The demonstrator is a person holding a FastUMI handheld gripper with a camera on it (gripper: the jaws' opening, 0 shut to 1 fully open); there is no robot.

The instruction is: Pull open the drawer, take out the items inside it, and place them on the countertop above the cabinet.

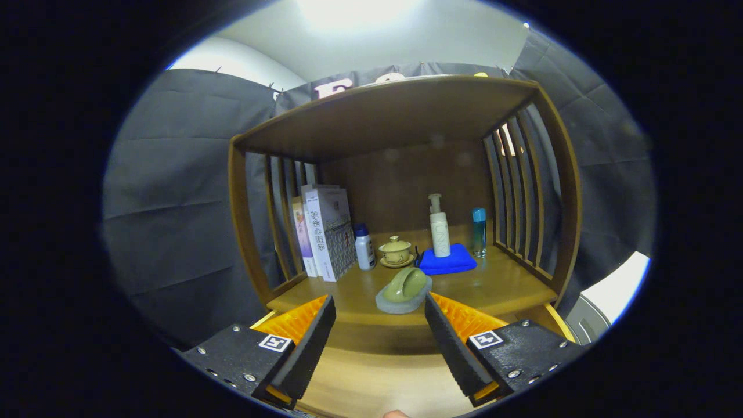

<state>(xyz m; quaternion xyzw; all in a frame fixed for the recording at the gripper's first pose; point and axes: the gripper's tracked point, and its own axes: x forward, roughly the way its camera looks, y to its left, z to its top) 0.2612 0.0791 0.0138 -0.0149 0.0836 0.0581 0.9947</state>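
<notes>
My gripper (380, 313) stands open, with nothing between its fingers. Just beyond the fingertips, on the wooden countertop (493, 290) of the cabinet, lies a green cup on its side on a grey coaster (404, 290). The cup sits near the countertop's front edge, between the lines of the two fingers and apart from them. Below the fingers runs a pale wooden surface (371, 383); whether it belongs to the drawer I cannot tell.
Further back on the countertop stand books (325, 232) at the left, a small white bottle (364, 247), a lidded tea bowl (396, 251), a pump bottle (439, 227) on a blue cloth (447, 259), and a clear blue-capped bottle (479, 232). Slatted sides and a shelf (395, 110) above enclose the space.
</notes>
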